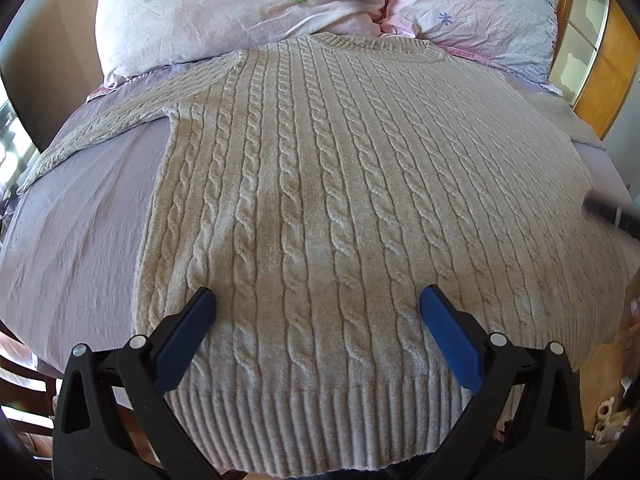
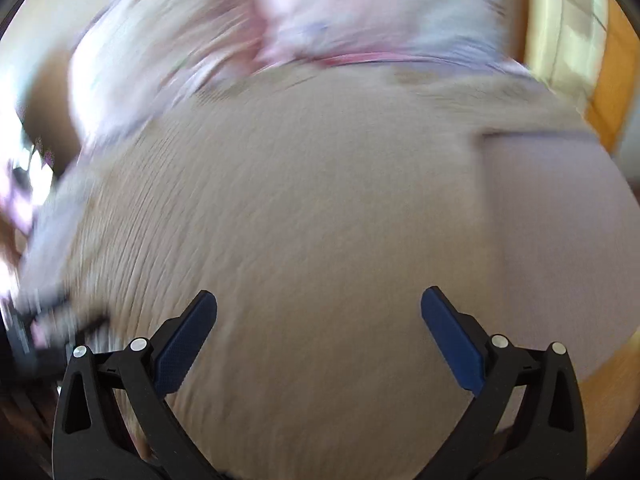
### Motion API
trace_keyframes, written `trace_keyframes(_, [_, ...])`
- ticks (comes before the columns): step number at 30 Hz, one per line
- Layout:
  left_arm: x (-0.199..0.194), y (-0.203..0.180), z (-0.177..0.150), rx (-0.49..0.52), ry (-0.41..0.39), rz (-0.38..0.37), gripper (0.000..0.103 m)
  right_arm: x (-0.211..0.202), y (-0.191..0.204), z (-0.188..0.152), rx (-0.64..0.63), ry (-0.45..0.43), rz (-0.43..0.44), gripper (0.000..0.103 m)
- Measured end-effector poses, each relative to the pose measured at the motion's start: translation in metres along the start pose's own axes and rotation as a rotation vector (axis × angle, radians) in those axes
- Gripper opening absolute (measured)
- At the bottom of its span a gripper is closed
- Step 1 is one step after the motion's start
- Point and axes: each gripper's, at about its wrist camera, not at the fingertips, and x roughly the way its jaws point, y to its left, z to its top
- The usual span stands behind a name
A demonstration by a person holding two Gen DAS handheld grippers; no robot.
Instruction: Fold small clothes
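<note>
A beige cable-knit sweater (image 1: 320, 200) lies flat on a lilac bed sheet (image 1: 80, 240), collar at the far side, ribbed hem nearest me, its left sleeve (image 1: 104, 128) spread out to the left. My left gripper (image 1: 318, 304) is open and empty, hovering over the hem. A dark blurred piece of my right gripper shows at the right edge of the left wrist view (image 1: 608, 212). The right wrist view is motion-blurred: my right gripper (image 2: 319, 304) is open and empty over the sweater (image 2: 300, 220), with bare sheet (image 2: 552, 220) to its right.
Two pink floral pillows (image 1: 240, 12) lie behind the collar. A wooden headboard or frame (image 1: 608, 64) stands at the far right. The bed's front edge is just under the hem, with wooden floor (image 1: 24, 380) below at the left.
</note>
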Motion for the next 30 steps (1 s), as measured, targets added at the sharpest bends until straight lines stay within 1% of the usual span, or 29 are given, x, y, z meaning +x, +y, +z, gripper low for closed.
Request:
trace_keyframes(1, [-0.001, 0.004, 0.0, -0.012, -0.002, 0.002, 0.101, -0.002, -0.029, 0.022, 0.089, -0.02, -0.018, 0.102])
trace_keyframes(2, [-0.003, 0.01, 0.003, -0.034, -0.01, 0.016, 0.101, -0.003, -0.049, 0.036, 0.153, -0.038, -0.026, 0.102])
trace_keyframes(3, [-0.005, 0.016, 0.006, -0.061, -0.019, 0.027, 0.101, -0.005, -0.085, 0.058, 0.265, -0.065, -0.036, 0.102])
trace_keyframes(4, [-0.006, 0.022, 0.009, -0.081, -0.023, 0.032, 0.101, -0.005, -0.111, 0.072, 0.35, -0.078, -0.046, 0.102])
trace_keyframes(5, [-0.008, 0.028, 0.012, -0.106, -0.025, 0.034, 0.101, -0.004, -0.136, 0.085, 0.432, -0.086, -0.047, 0.102])
trace_keyframes(6, [-0.009, 0.035, 0.015, -0.131, -0.026, 0.034, 0.101, 0.001, -0.174, 0.104, 0.545, -0.092, -0.028, 0.102])
trace_keyframes(7, [-0.011, 0.044, 0.019, -0.162, -0.026, 0.029, 0.101, 0.004, -0.192, 0.112, 0.598, -0.095, -0.019, 0.098])
trace_keyframes(8, [-0.013, 0.05, 0.022, -0.183, -0.021, 0.028, 0.101, 0.009, -0.213, 0.122, 0.657, -0.098, -0.01, 0.087])
trace_keyframes(9, [-0.014, 0.056, 0.025, -0.201, -0.015, 0.023, 0.101, 0.015, -0.234, 0.133, 0.717, -0.097, -0.006, 0.086])
trace_keyframes(10, [-0.016, 0.063, 0.028, -0.22, -0.007, -0.005, 0.101, 0.02, -0.251, 0.142, 0.762, -0.107, -0.005, 0.083])
trace_keyframes(11, [-0.017, 0.07, 0.032, -0.239, 0.001, -0.05, 0.101, 0.022, -0.26, 0.146, 0.786, -0.115, -0.008, 0.078])
trace_keyframes(12, [-0.019, 0.076, 0.034, -0.261, 0.002, -0.094, 0.101, 0.027, -0.274, 0.153, 0.827, -0.126, -0.009, 0.078])
trace_keyframes(13, [-0.022, 0.081, 0.035, -0.282, -0.003, -0.115, 0.101, 0.033, -0.285, 0.158, 0.869, -0.142, 0.008, 0.076])
trace_keyframes(14, [-0.027, 0.085, 0.037, -0.298, -0.016, -0.107, 0.101, 0.036, -0.294, 0.16, 0.899, -0.153, 0.022, 0.067])
trace_keyframes(16, [-0.036, 0.089, 0.04, -0.293, -0.053, -0.075, 0.101, 0.048, -0.31, 0.163, 0.987, -0.168, 0.033, 0.065])
trace_keyframes(17, [-0.04, 0.091, 0.04, -0.286, -0.065, -0.073, 0.101, 0.049, -0.319, 0.161, 1.012, -0.172, 0.031, 0.059])
trace_keyframes(18, [-0.043, 0.093, 0.041, -0.283, -0.074, -0.068, 0.101, 0.054, -0.326, 0.163, 1.043, -0.167, 0.032, 0.057])
trace_keyframes(20, [-0.05, 0.099, 0.042, -0.278, -0.089, -0.022, 0.101, 0.062, -0.338, 0.16, 1.097, -0.171, 0.047, 0.039])
trace_keyframes(22, [-0.056, 0.105, 0.041, -0.285, -0.112, 0.014, 0.101, 0.063, -0.345, 0.158, 1.128, -0.206, 0.05, 0.035])
trace_keyframes(23, [-0.061, 0.11, 0.038, -0.292, -0.126, 0.035, 0.101, 0.061, -0.345, 0.154, 1.133, -0.214, 0.047, 0.028])
trace_keyframes(24, [-0.064, 0.115, 0.036, -0.299, -0.136, 0.052, 0.101, 0.062, -0.345, 0.154, 1.141, -0.219, 0.04, 0.025])
trace_keyframes(25, [-0.067, 0.121, 0.035, -0.314, -0.145, 0.062, 0.101, 0.063, -0.347, 0.154, 1.148, -0.224, 0.038, 0.015])
trace_keyframes(26, [-0.069, 0.128, 0.035, -0.329, -0.15, 0.07, 0.101, 0.066, -0.35, 0.154, 1.148, -0.221, 0.032, 0.008])
trace_keyframes(27, [-0.071, 0.134, 0.035, -0.347, -0.152, 0.076, 0.101, 0.066, -0.35, 0.155, 1.141, -0.222, 0.026, 0.008])
trace_keyframes(29, [-0.075, 0.151, 0.035, -0.396, -0.163, 0.09, 0.101, 0.056, -0.337, 0.167, 1.049, -0.238, -0.023, 0.008])
trace_keyframes(30, [-0.077, 0.163, 0.037, -0.431, -0.176, 0.094, 0.101, 0.045, -0.318, 0.18, 0.94, -0.269, -0.038, 0.008])
